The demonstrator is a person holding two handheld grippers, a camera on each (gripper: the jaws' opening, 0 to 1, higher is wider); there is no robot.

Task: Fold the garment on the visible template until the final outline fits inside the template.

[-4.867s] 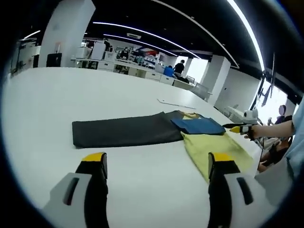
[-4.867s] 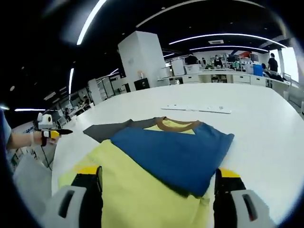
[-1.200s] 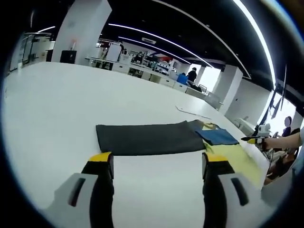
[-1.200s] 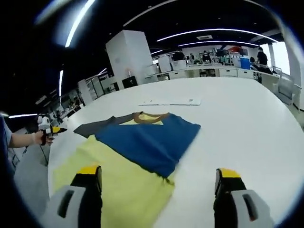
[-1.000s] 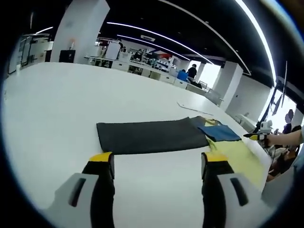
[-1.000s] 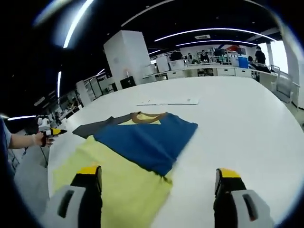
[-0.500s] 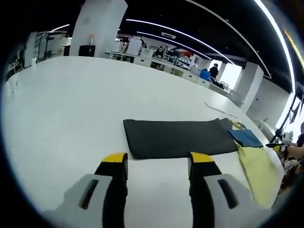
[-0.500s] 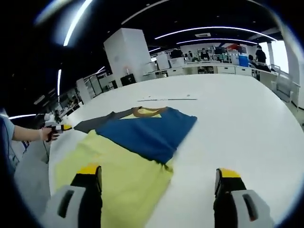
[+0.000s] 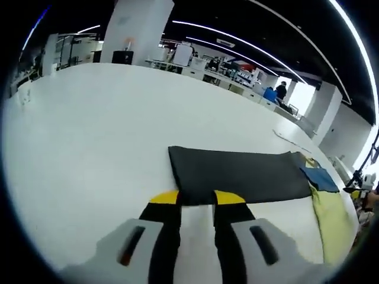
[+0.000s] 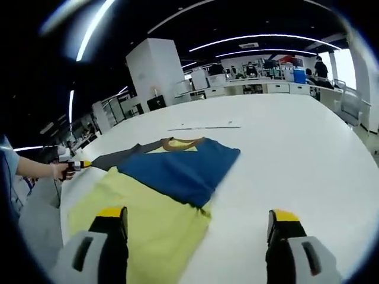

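White table [image 9: 89, 130] carries my dark template [image 9: 237, 175], with the yellow-and-blue garment [image 10: 160, 189] overlapping its far end. Left tongs [image 9: 196, 197] nearly together at its near edge; right tongs [image 10: 198, 216] wide apart.

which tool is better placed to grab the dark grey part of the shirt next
Left. The left tool sits right at the near edge of the dark grey part, jaws narrowed to a small gap. The right tool is wide open over the yellow part and bare table, far from the grey.
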